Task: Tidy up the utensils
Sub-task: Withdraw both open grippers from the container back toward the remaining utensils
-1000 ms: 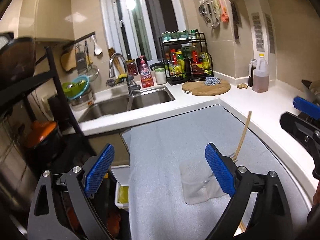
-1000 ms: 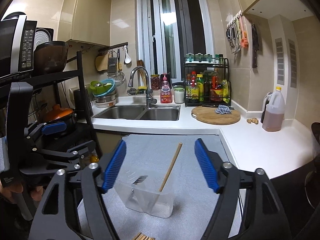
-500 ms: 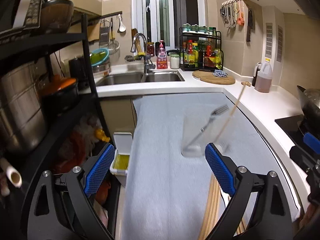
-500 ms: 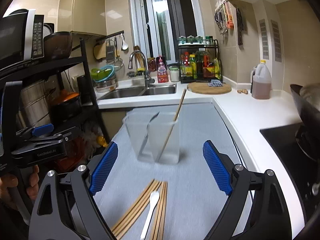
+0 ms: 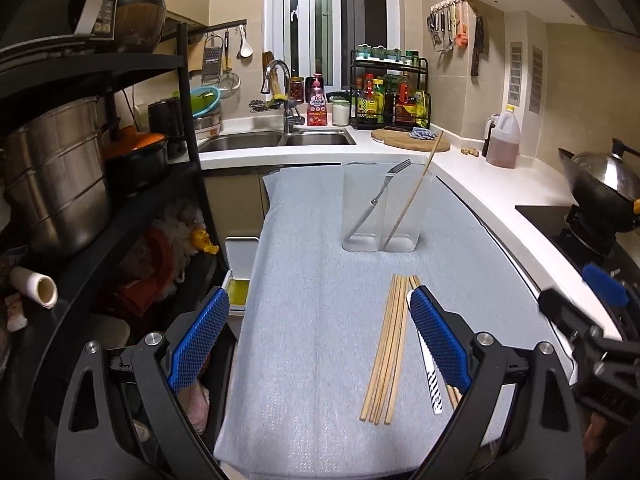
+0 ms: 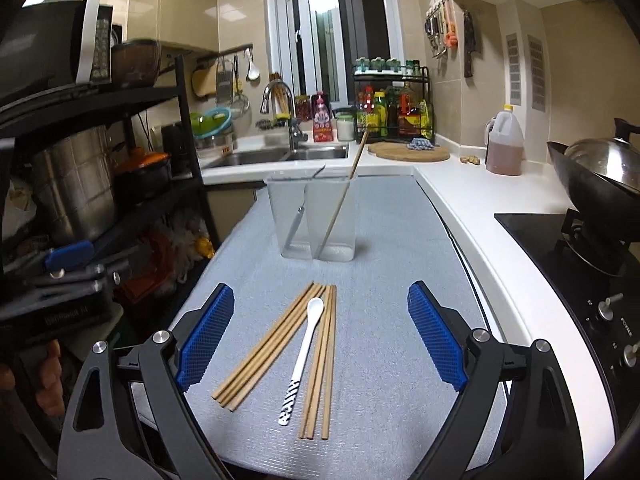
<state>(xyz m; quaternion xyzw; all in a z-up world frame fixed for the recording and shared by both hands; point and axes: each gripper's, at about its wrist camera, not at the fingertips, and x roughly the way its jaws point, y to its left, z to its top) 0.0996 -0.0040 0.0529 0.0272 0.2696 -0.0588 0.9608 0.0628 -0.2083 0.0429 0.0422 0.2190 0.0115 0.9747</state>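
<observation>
A clear two-part plastic holder (image 5: 380,204) (image 6: 312,216) stands on the grey mat. Its left part holds a metal fork (image 5: 380,196) (image 6: 298,216), its right part one wooden chopstick (image 5: 414,190) (image 6: 340,204). Several loose wooden chopsticks (image 5: 386,344) (image 6: 276,344) lie flat on the mat nearer me, with a white spoon (image 6: 304,352) (image 5: 430,376) lying among them. My left gripper (image 5: 316,340) is open and empty, above the mat's near left side. My right gripper (image 6: 320,340) is open and empty, straddling the chopsticks and spoon from above.
The grey mat (image 5: 312,264) (image 6: 400,264) covers the counter. A black shelf rack with pots (image 5: 80,184) stands at the left. A stove with a wok (image 6: 600,184) is at the right. A sink (image 5: 280,140), a cutting board (image 5: 408,144) and an oil jug (image 5: 502,140) are behind.
Both grippers have pulled back from the holder toward the mat's near end and tilted down. The loose chopsticks and spoon have come into view under them.
</observation>
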